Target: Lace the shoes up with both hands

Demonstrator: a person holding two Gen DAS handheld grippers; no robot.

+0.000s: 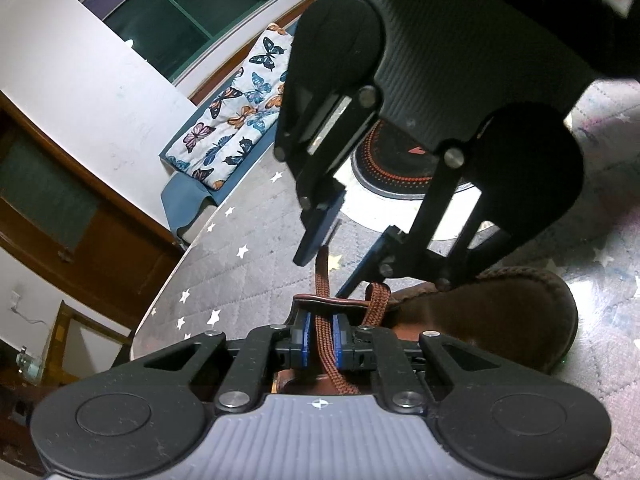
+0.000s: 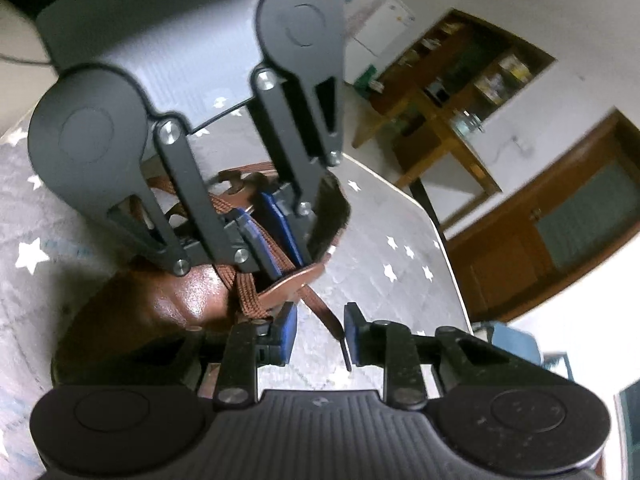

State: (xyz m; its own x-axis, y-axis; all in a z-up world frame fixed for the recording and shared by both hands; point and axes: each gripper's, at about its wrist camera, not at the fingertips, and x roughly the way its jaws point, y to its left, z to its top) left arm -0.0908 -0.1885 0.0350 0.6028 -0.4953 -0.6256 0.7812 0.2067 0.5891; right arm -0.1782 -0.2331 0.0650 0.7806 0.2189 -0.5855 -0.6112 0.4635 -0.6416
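A: Left gripper [image 1: 320, 340] — what was its state?

B: Clamped on the brown lace [image 1: 325, 320]. The flat braided strand ran straight up between the two blue pads [image 1: 306, 338], pinched on both sides, and carried on past the fingertips toward the other tool.

A: And the right gripper [image 2: 320, 334]?

B: Spread apart. From its own camera, a free end of the lace [image 2: 320, 306] with its dark tip hung in the gap between the pads, touching neither that I could see. From the left camera, the right gripper [image 1: 332, 258] sat just ahead and above, pads parted around the same strand.

A: Where was the shoe [image 1: 500, 316]?

B: Brown, stitched along the toe, directly under and ahead of the left fingers, toe off to that tool's right. It rested on a grey quilted cloth with white stars [image 1: 248, 236]. From the right camera the shoe [image 2: 160, 304] lay ahead and left of the fingers, with the left gripper [image 2: 266, 232] over its opening.
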